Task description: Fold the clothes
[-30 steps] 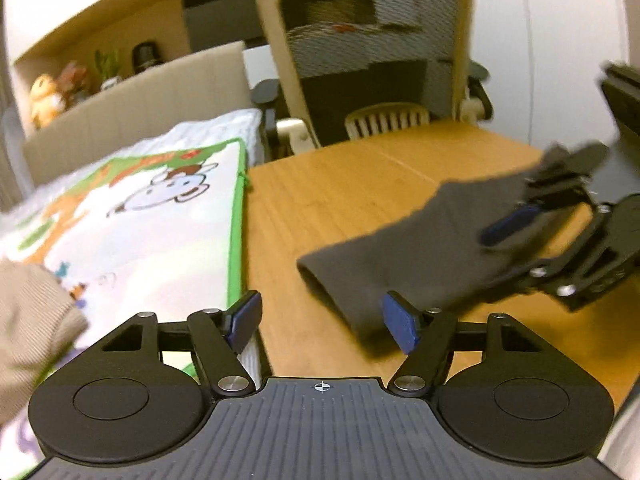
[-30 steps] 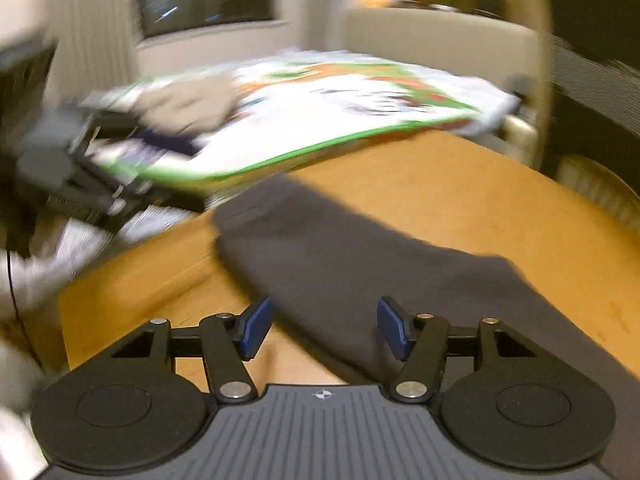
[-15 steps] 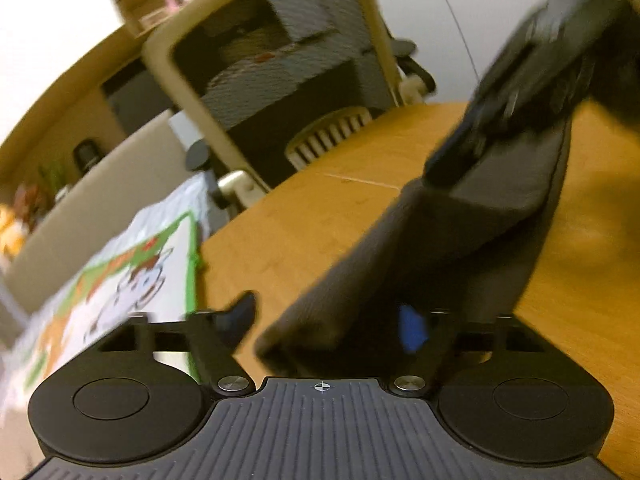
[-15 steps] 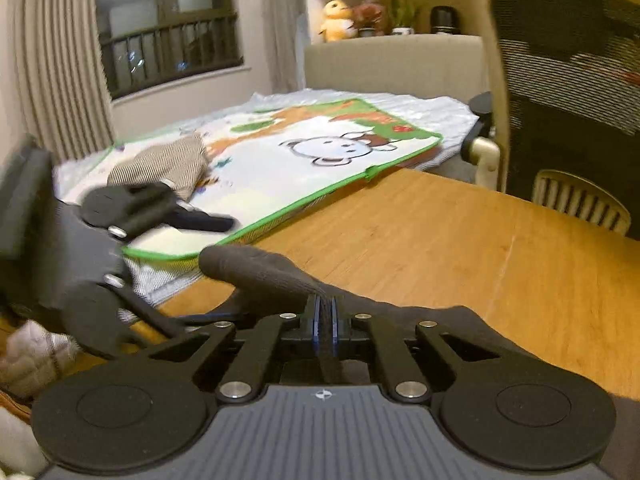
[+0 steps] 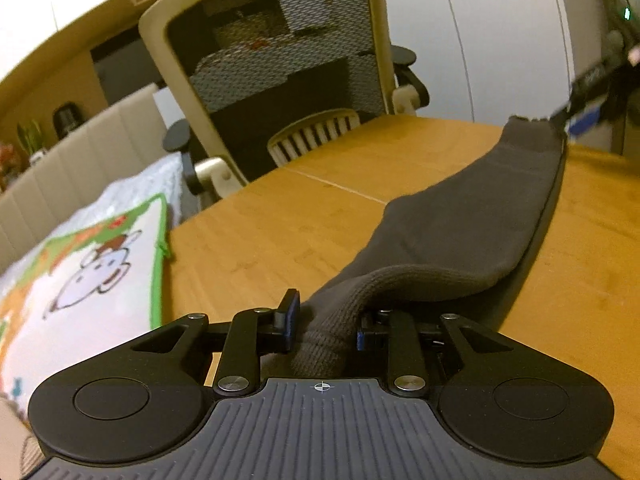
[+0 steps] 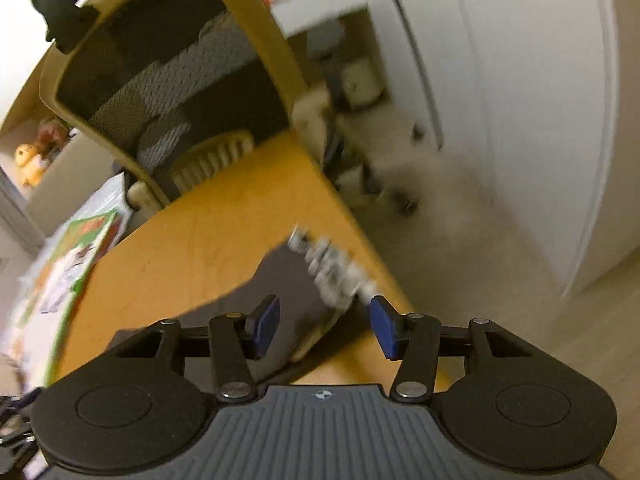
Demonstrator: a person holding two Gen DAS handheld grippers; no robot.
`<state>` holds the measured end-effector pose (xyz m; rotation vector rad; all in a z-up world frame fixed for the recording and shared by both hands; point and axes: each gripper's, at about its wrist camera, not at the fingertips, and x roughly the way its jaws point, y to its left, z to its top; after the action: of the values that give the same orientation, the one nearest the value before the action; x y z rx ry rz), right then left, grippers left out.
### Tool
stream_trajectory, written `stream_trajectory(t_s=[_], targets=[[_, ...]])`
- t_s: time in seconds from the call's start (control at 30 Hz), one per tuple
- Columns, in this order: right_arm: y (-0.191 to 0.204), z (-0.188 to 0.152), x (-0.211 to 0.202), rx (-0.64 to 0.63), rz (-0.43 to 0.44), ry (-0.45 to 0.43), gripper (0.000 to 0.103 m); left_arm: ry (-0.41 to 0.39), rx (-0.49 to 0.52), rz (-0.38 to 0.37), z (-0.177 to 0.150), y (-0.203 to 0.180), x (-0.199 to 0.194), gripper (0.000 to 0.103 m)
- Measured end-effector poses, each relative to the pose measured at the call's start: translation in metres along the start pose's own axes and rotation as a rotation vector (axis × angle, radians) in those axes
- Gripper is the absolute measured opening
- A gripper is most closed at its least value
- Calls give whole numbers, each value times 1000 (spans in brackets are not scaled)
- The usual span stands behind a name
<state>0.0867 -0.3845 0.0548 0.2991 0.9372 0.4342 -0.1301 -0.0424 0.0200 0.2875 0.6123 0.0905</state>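
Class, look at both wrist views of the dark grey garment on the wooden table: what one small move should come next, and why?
Probably close the right hand-held gripper on the far end of the dark grey garment. The left hand-held gripper is already shut on the near end, while the right one's jaws are opening with that end lying between them, unpinched. The garment lies stretched along the wooden table, so gripping both ends would allow a fold.

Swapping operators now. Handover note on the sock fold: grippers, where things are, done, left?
Left gripper: shut on the cuff end of the dark grey sock.
Right gripper: jaws opening, pads clear of the sock's far end, which lies between them near the table corner.
Sock: stretched lengthwise across the wooden table, far end with the white patterned part by the edge.
Done: sock pulled out straight. No fold yet.
Left: probably bring one end over to the other, then set it down.
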Motion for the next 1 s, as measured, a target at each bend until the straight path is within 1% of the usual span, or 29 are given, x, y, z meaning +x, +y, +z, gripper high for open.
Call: stream_trajectory(t_s=[0.03,0.07,0.17,0.2,0.27,0.33,0.37,0.4,0.47,0.5,0.53,0.57,0.6,0.67,0.73,0.77,0.8,0.83,0.87,0.93,1.0], targets=[[-11,-3,8,15,5,-1,37,-1,-17,-9,3,5,1,26],[-9,-11,5,19,-9,-1,12,-2,-34,-19,6,10,2,25],[10,10,4,-49,27,-31,11,-4,-86,-47,15,25,6,24],[17,28,7,-76,44,-50,11,-5,-122,-25,20,37,13,24],[26,58,13,-127,76,-98,11,-6,-200,28,32,64,29,29],[40,82,26,-176,68,-176,13,22,-311,128,35,92,49,49],[49,91,33,-189,49,-218,20,42,-369,178,34,106,58,52],[58,100,39,-200,34,-253,40,66,-413,211,31,118,64,52],[70,100,40,-222,47,-258,56,83,-465,216,24,127,59,59],[75,97,39,-241,55,-252,59,91,-490,217,20,132,56,71],[80,89,35,-271,48,-233,61,94,-509,168,18,129,49,82],[83,81,31,-298,40,-210,65,96,-528,114,15,125,43,85],[83,68,26,-315,32,-170,66,103,-554,34,12,118,37,87],[76,34,17,-321,21,-77,67,143,-564,-63,8,98,37,90],[75,8,21,-321,3,13,68,183,-571,-157,3,79,39,91],[75,0,24,-310,-7,47,68,202,-558,-165,1,72,44,91],[73,-8,32,-297,-10,69,71,214,-549,-152,-1,70,52,92],[70,-13,35,-303,-7,46,75,225,-540,-137,-3,68,61,94],[64,-13,40,-316,-10,43,81,218,-528,-127,-3,69,66,94],[77,-5,62,-332,-15,43,84,202,-503,-104,0,74,81,94],[95,8,88,-364,-17,25,85,188,-488,-65,2,82,99,94]])
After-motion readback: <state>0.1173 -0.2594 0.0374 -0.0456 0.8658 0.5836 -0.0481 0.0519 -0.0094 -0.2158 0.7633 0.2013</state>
